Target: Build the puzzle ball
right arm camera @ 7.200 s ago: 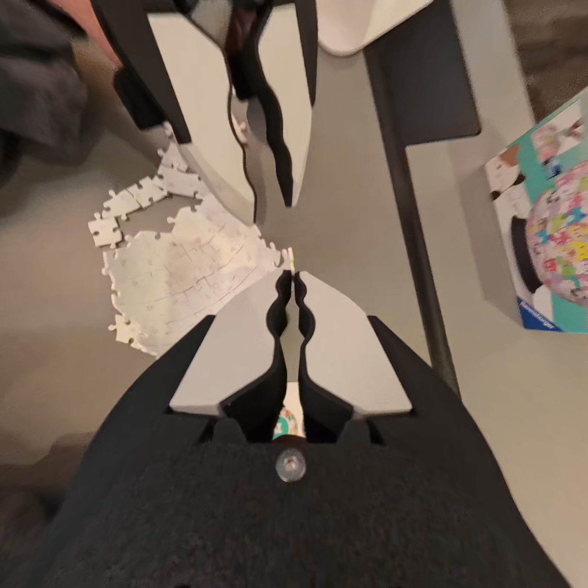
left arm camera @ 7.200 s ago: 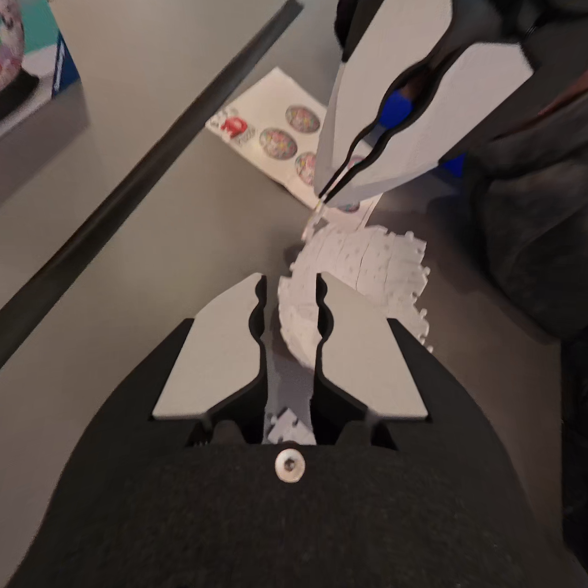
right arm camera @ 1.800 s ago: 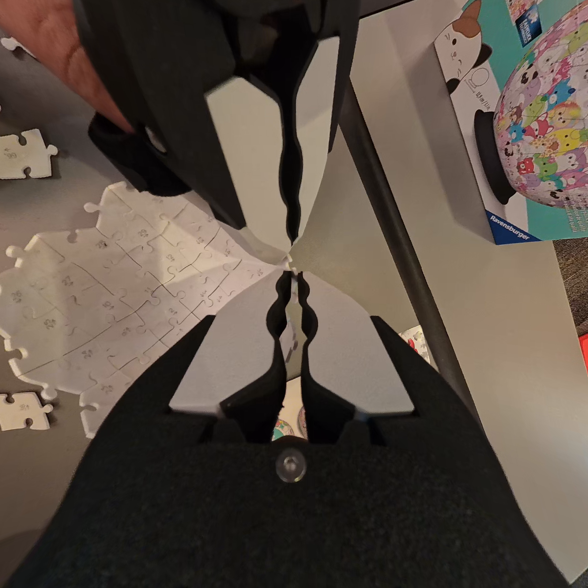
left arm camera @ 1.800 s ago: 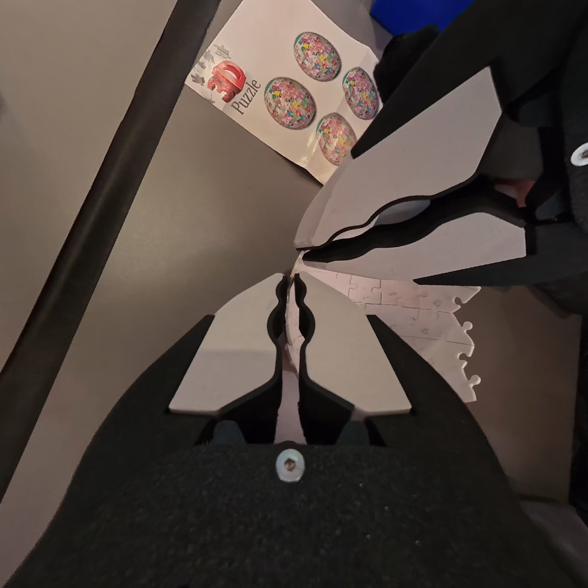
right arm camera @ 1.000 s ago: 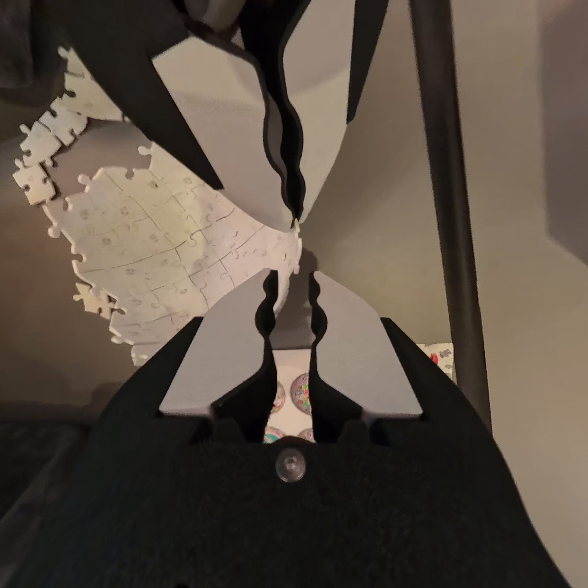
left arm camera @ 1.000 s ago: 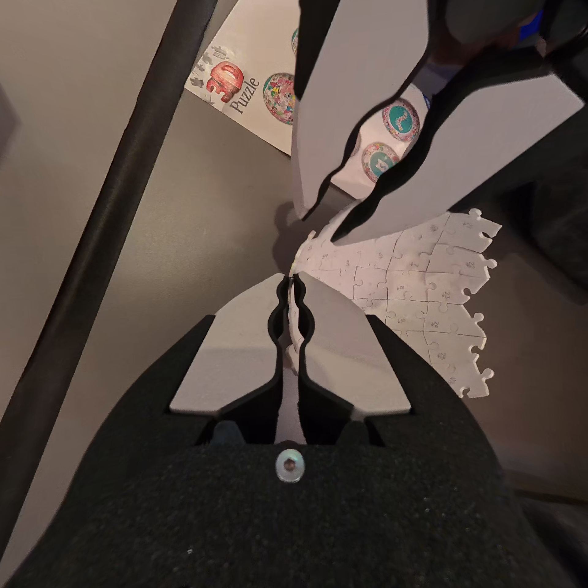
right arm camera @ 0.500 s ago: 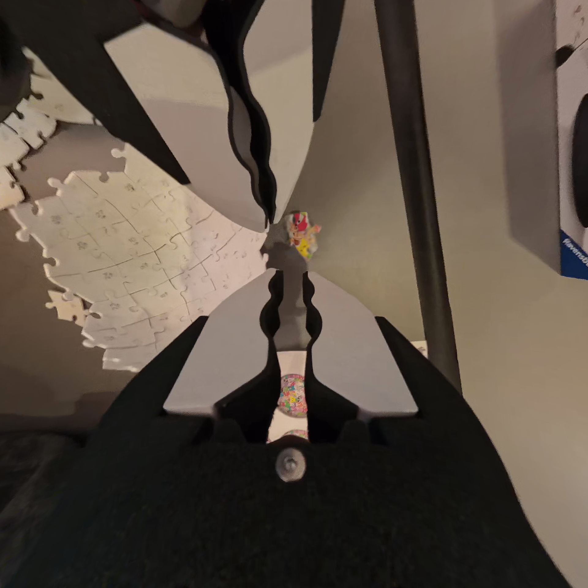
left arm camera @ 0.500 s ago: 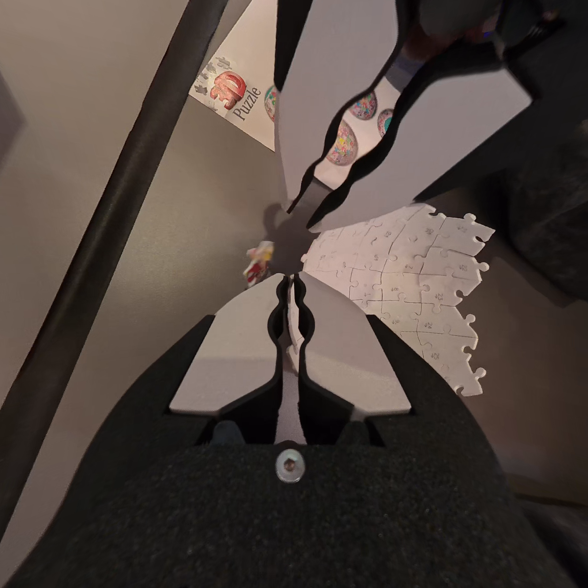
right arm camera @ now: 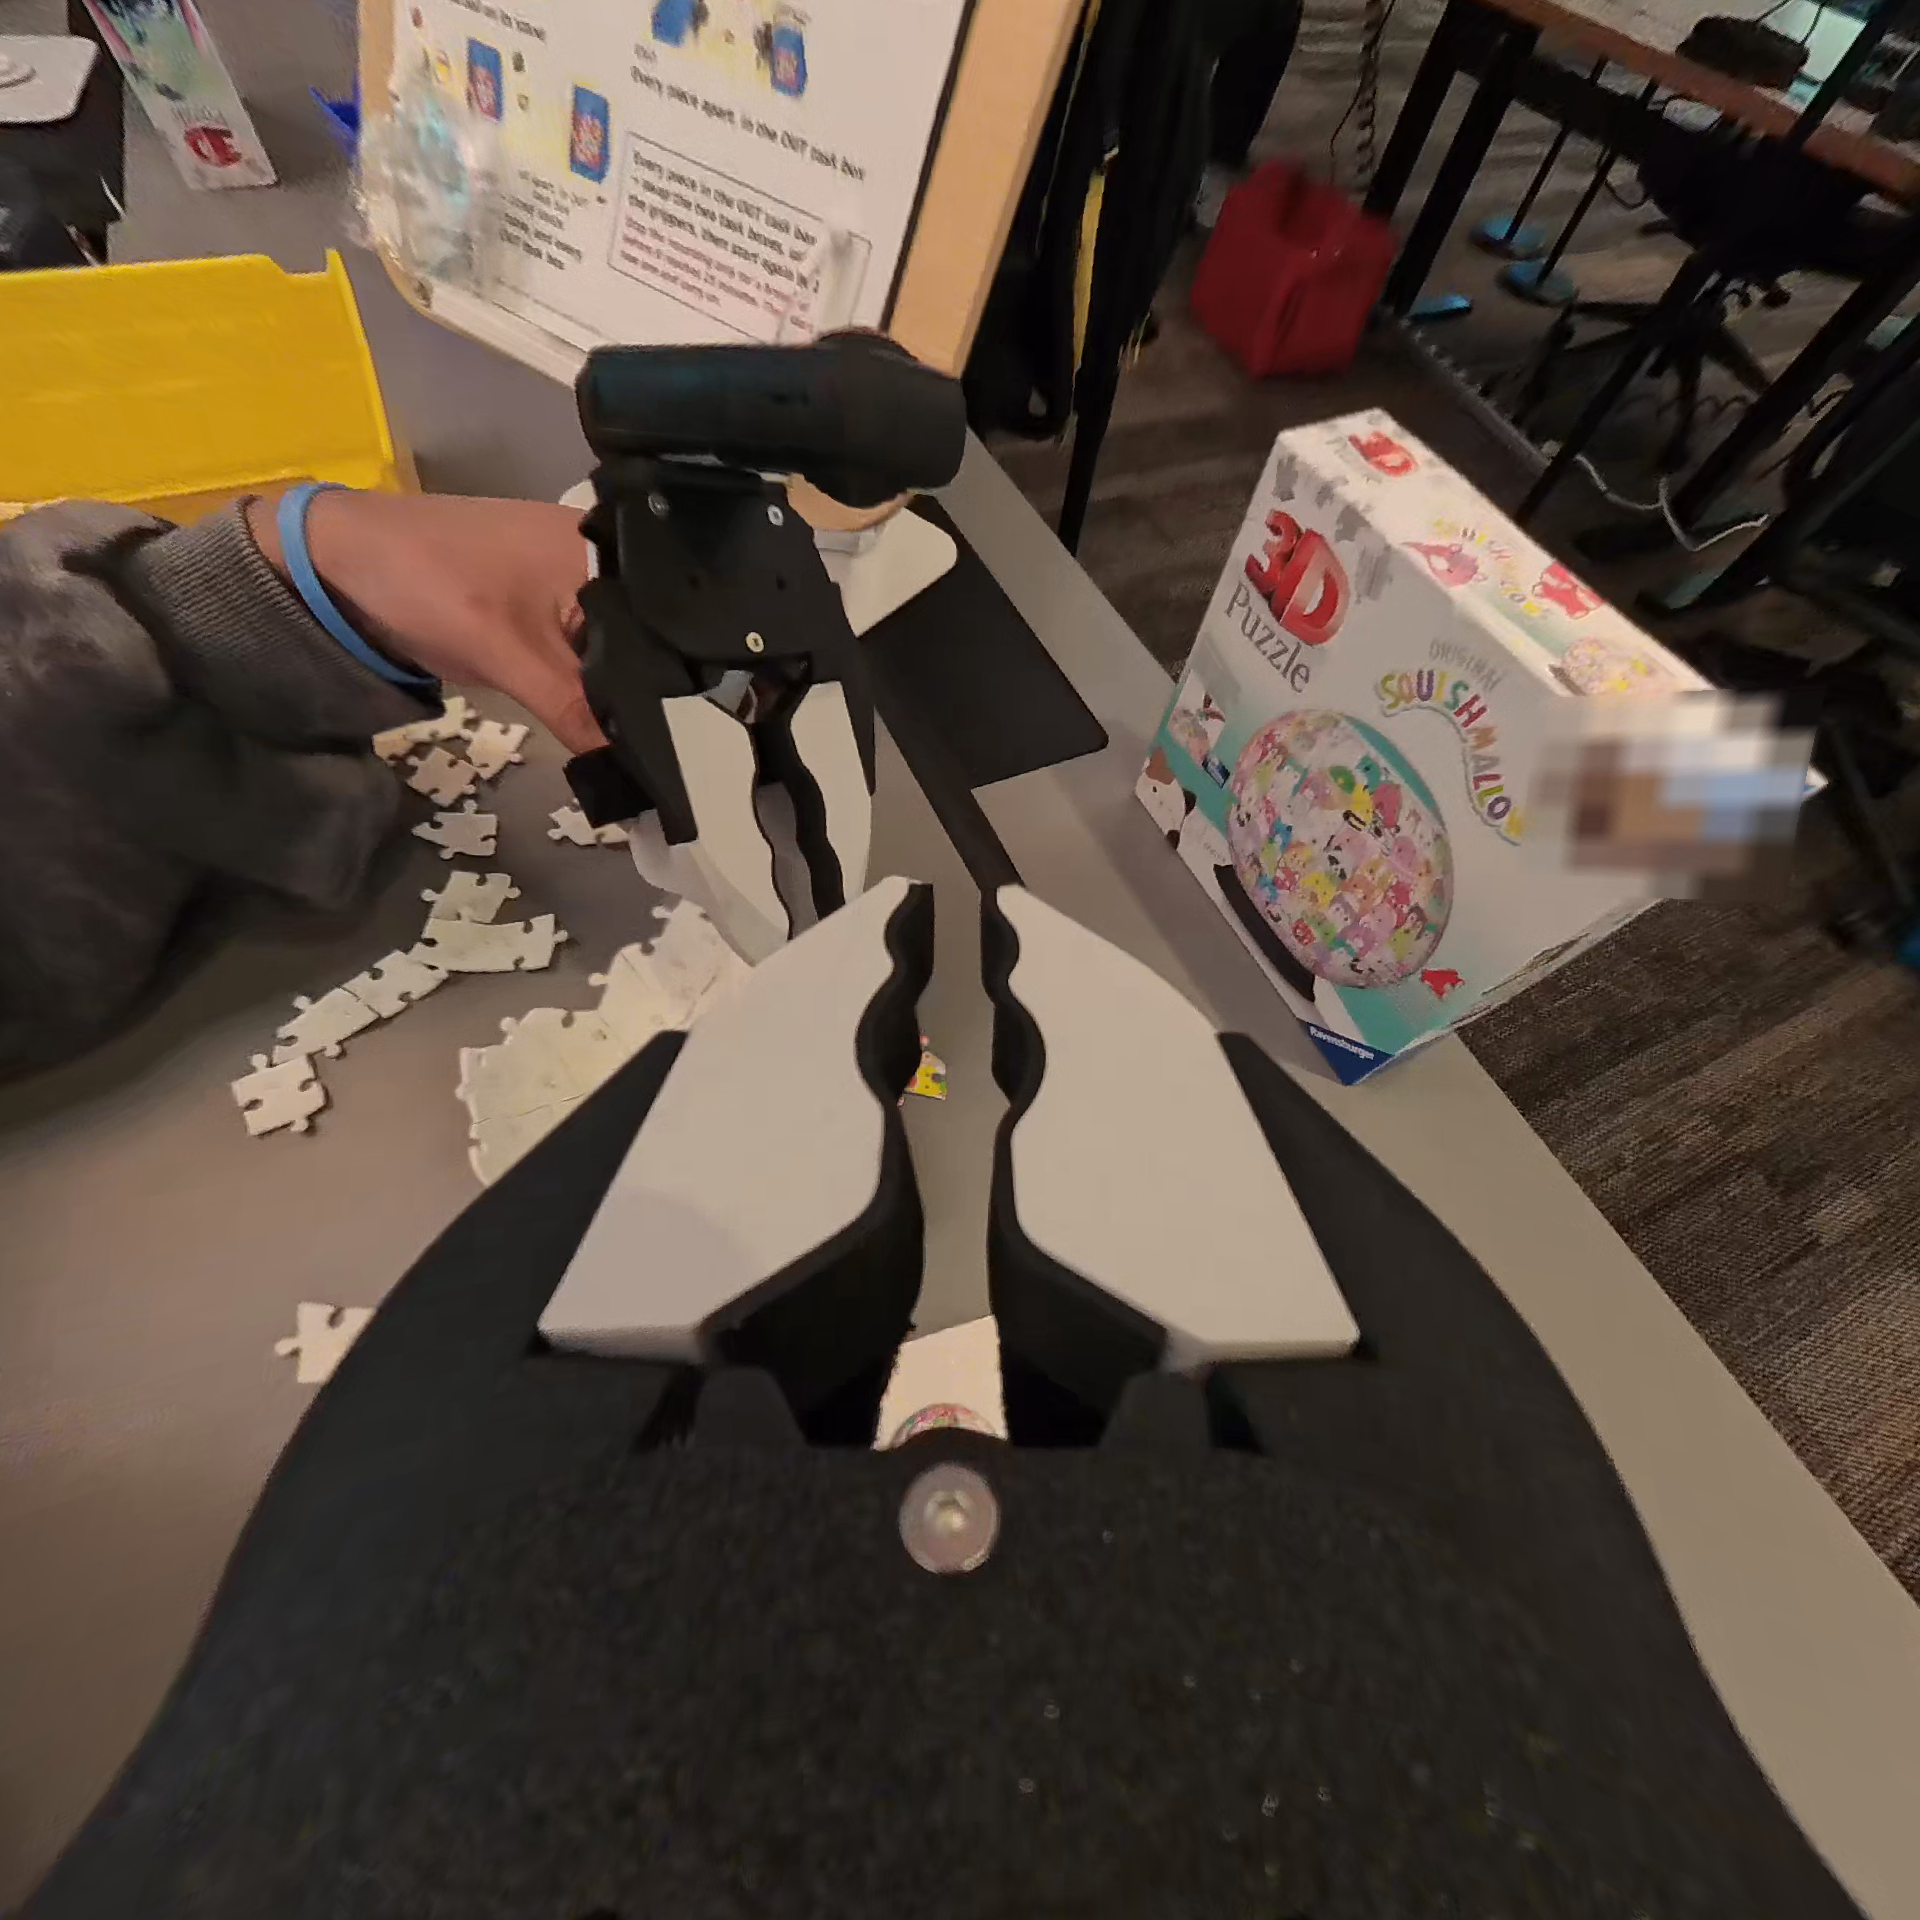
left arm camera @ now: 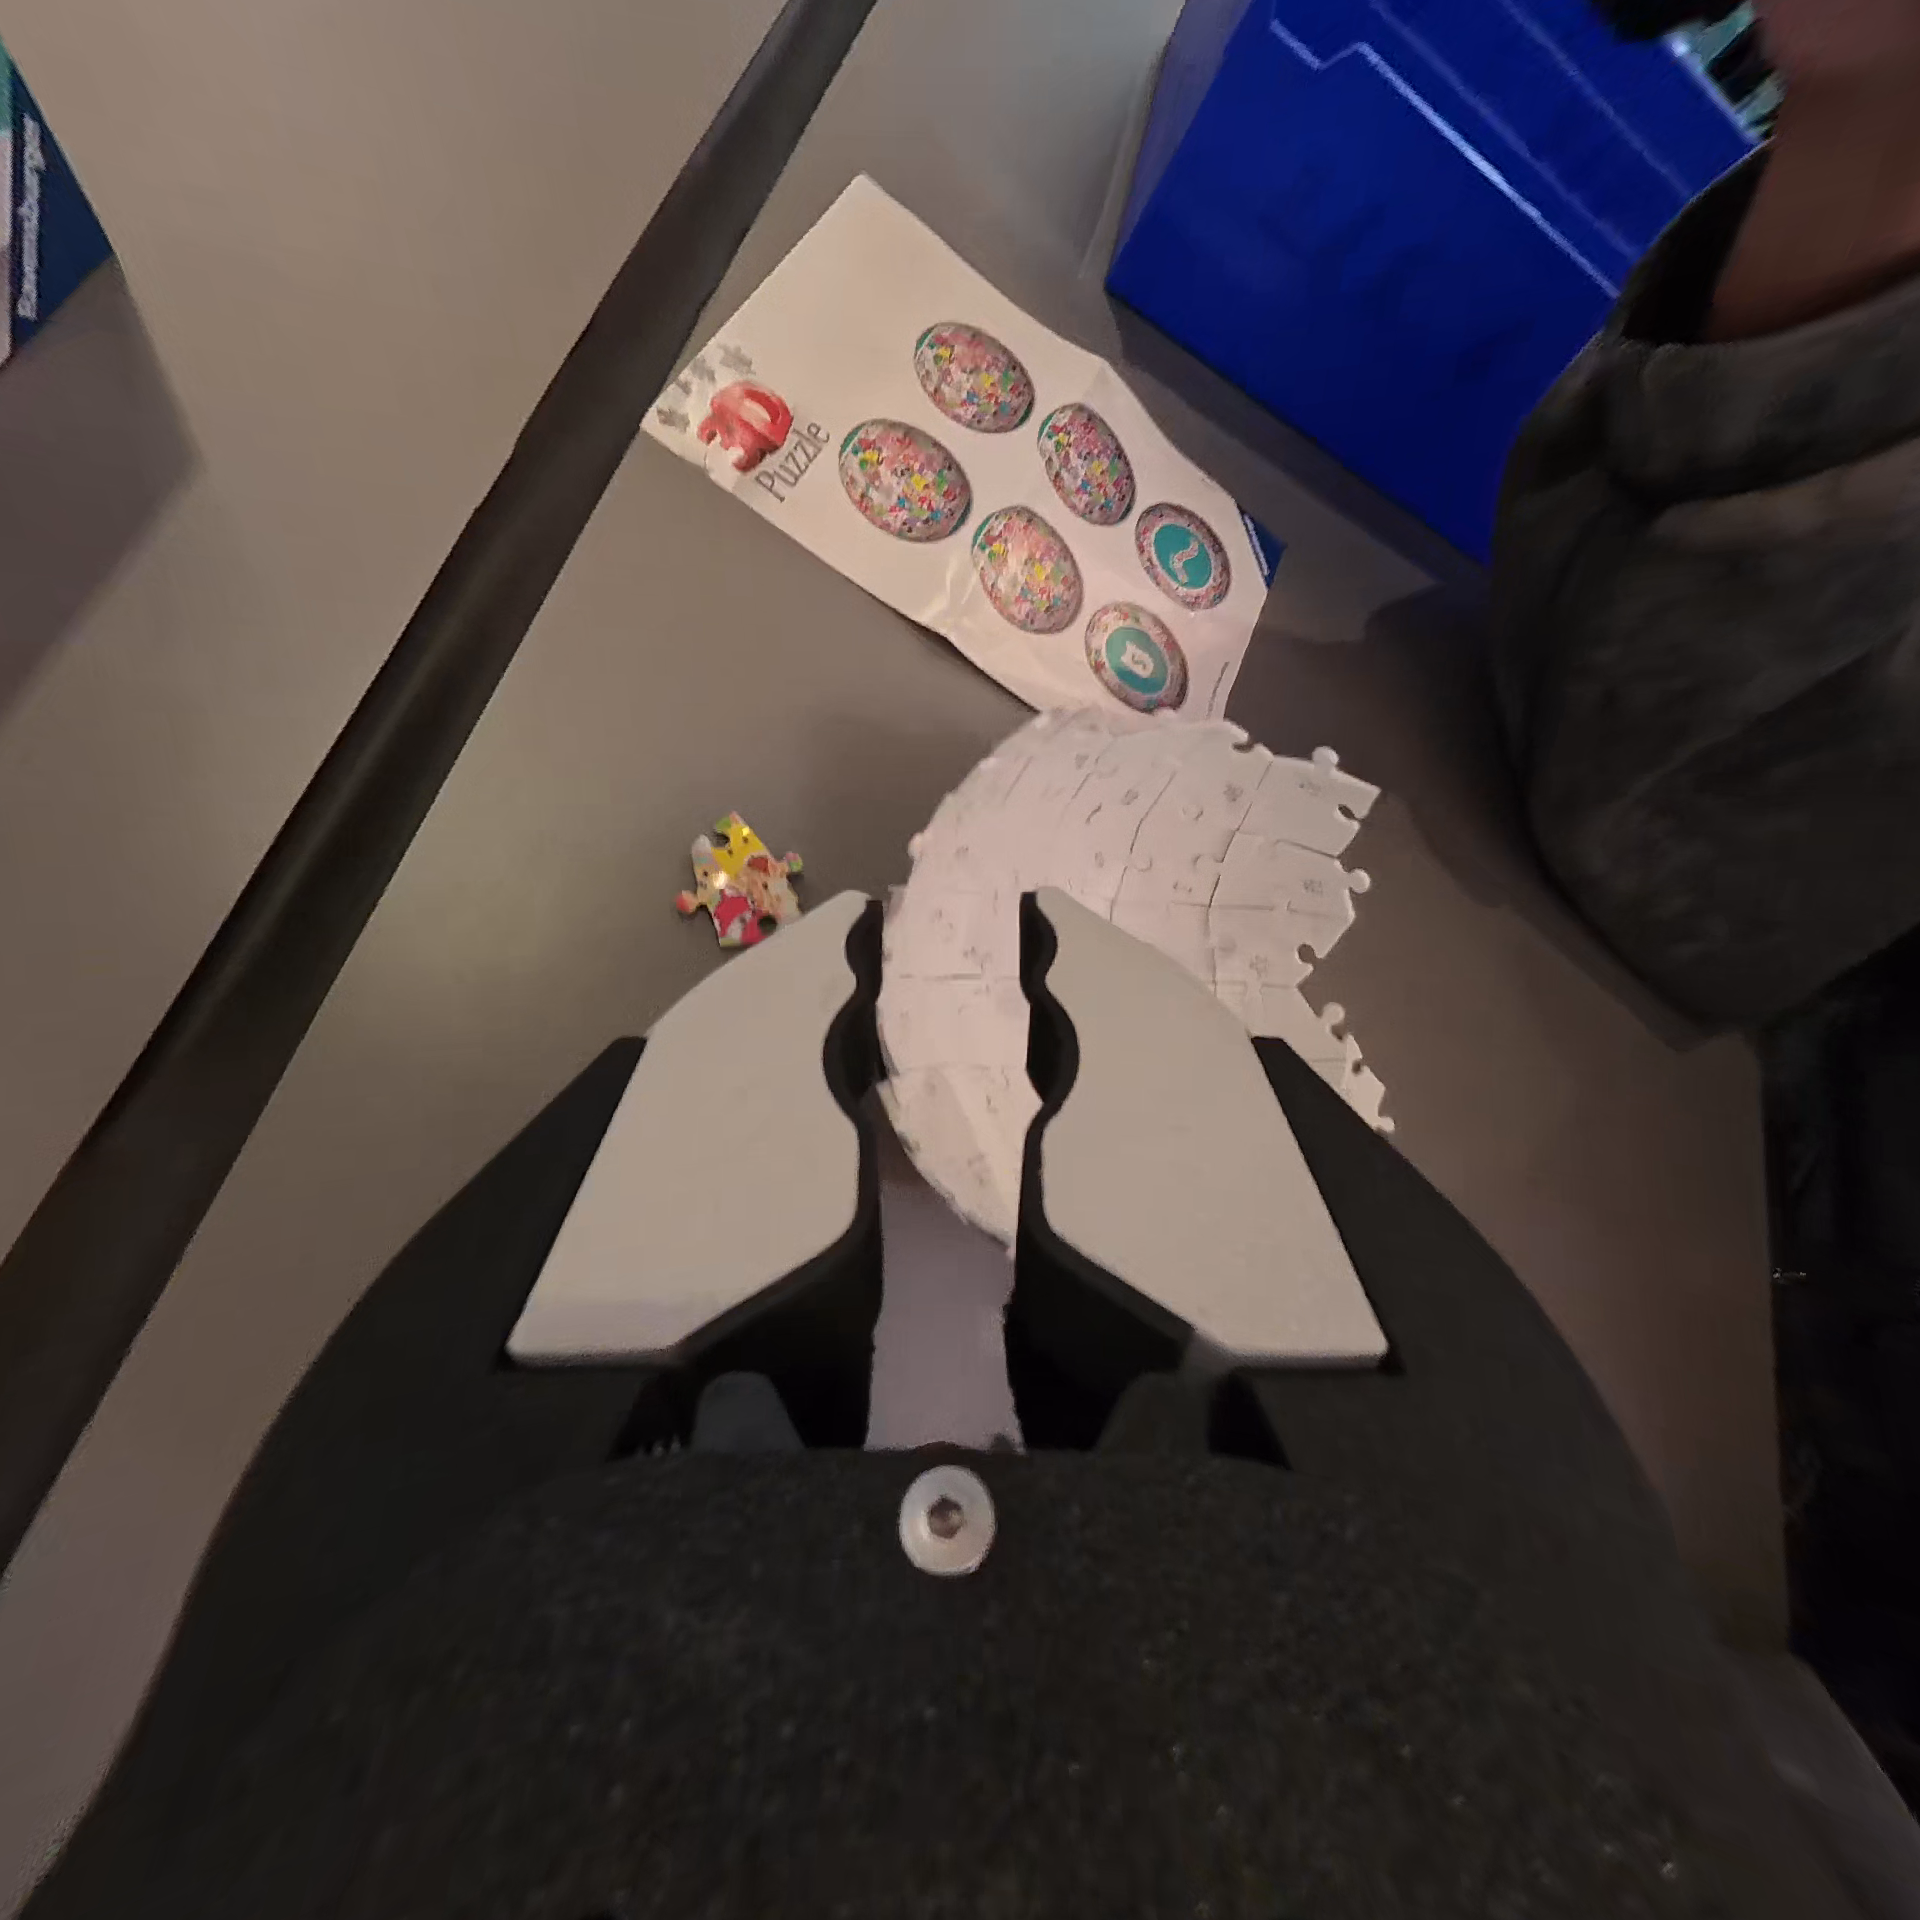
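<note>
The white curved puzzle shell (left arm camera: 1132, 852) rests on the grey table, printed side hidden; it also shows in the right wrist view (right arm camera: 582, 1039). My left gripper (left arm camera: 951, 909) is open, its fingers either side of the shell's near edge without pinching it; in the right wrist view it (right arm camera: 816, 904) hangs just above the shell. A single colourful puzzle piece (left arm camera: 738, 881) lies on the table left of the shell, and shows through my right gripper's gap (right arm camera: 925, 1075). My right gripper (right arm camera: 956, 894) is open and empty, raised above the table.
A folded leaflet (left arm camera: 956, 520) and a blue box (left arm camera: 1403, 239) lie beyond the shell. Loose white pieces (right arm camera: 457, 831) are scattered left. The puzzle box (right arm camera: 1382, 748) stands near the right table edge. A yellow bin (right arm camera: 177, 374), a sign board (right arm camera: 665, 156) and a black strip (right arm camera: 966, 810) are behind. One gripper's finger ends stand about 15 centimetres off the other's. It is some 8 centimetres from my left tips to the single colourful puzzle piece (left arm camera: 738, 881).
My right gripper opened, the colourful piece dropped onto the table, and the gripper pulled back and up. My left gripper, shut on the shell's edge before, has opened.
</note>
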Motion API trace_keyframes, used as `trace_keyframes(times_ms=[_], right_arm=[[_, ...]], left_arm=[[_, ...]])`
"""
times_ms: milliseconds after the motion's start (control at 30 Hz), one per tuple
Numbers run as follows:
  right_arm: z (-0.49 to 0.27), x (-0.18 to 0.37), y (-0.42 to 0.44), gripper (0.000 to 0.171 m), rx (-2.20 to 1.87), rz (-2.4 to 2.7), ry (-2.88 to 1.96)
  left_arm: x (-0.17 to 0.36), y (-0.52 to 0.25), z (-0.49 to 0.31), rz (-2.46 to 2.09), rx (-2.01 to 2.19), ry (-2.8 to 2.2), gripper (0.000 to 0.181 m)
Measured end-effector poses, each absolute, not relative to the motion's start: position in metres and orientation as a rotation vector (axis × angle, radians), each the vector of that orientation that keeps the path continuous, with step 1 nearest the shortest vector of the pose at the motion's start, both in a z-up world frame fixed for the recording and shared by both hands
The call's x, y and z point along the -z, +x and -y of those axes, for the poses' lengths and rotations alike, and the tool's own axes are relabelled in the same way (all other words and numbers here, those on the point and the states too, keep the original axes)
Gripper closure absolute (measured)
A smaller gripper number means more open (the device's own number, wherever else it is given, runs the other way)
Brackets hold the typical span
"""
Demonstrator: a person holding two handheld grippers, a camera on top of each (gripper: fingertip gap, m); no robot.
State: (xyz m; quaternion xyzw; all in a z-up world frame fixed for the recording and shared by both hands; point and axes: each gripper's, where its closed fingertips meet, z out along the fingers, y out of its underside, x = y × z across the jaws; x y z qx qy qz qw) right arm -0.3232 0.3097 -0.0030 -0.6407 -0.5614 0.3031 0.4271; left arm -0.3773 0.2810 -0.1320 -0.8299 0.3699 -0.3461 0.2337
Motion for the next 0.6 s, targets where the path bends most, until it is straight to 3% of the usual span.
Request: trace_keyframes(times_ms=[300,467,600], right_arm=[[-0.29,0.036,-0.329,0.162,-0.601,1.565,-1.669],[-0.259,0.108,-0.357,0.171,-0.489,2.041,-1.561],[-0.258,0.135,-0.383,0.171,-0.359,2.188,-1.309]], left_arm=[[0.149,-0.404,-0.268,-1.04,0.541,-2.522,0.156],[0.143,-0.402,-0.265,-1.006,0.707,-2.478,0.156],[0.141,-0.409,-0.28,-0.858,0.914,-2.413,0.163]])
